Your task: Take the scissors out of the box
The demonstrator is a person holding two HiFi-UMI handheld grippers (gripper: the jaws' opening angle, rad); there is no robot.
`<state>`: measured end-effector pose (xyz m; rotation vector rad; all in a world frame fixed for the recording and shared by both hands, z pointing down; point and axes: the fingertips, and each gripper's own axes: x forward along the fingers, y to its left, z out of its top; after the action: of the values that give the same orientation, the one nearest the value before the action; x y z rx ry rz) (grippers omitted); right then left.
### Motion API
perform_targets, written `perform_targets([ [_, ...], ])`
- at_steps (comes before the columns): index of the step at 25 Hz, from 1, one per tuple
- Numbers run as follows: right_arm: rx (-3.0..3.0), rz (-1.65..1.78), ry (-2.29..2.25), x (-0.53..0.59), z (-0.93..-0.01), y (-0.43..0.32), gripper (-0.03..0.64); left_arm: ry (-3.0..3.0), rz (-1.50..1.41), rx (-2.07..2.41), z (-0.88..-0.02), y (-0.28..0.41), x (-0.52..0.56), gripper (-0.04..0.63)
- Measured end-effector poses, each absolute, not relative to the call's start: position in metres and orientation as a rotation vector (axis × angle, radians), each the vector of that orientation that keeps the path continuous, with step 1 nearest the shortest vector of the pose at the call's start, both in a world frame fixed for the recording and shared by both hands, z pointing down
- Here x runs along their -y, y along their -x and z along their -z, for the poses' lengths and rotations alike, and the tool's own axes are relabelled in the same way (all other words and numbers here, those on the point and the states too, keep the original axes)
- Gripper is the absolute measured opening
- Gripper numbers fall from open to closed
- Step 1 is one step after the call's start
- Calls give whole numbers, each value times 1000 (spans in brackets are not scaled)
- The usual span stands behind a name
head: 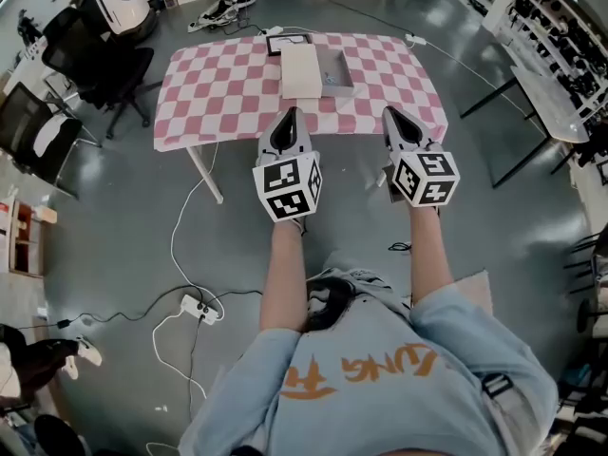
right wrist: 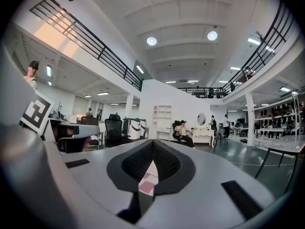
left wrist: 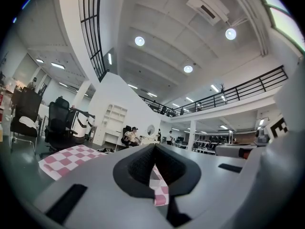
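The person is standing a little short of the counter [head: 214,88], which is lying under a pink-and-white checked cloth [head: 380,84], and is holding both tools out level toward it. The left tongs [head: 290,114] are sitting with their jaws pressed together at the tips and gripping nothing. The right tongs [head: 392,112] are doing the same, closed tip to tip and empty (only a sliver of checked cloth is showing through the gap beneath each pair of pads). Both are hanging in the air over the counter's near edge, apart from the grey box [head: 340,69], which is resting mid-counter toward the far side. A cream lid [head: 300,71] is lying at the box's left part, over it or just beside it, hard to tell which. The scissors are too small to make out inside the box. Dark office chairs [head: 100,55] are standing left of the counter, and a white power strip [head: 199,307] is lying on the floor [head: 114,236].
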<state>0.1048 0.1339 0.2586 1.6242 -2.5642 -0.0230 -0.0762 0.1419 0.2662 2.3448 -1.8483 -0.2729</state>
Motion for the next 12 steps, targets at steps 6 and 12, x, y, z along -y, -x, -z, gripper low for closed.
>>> perform_targets([
  [6, 2561, 42, -1637, -128, -253, -110, -3, -2368, 266, 1833, -266, 70, -135, 20],
  [12, 2574, 52, -1631, -110, -248, -109, -3, -2380, 270, 1844, -259, 70, -119, 20],
])
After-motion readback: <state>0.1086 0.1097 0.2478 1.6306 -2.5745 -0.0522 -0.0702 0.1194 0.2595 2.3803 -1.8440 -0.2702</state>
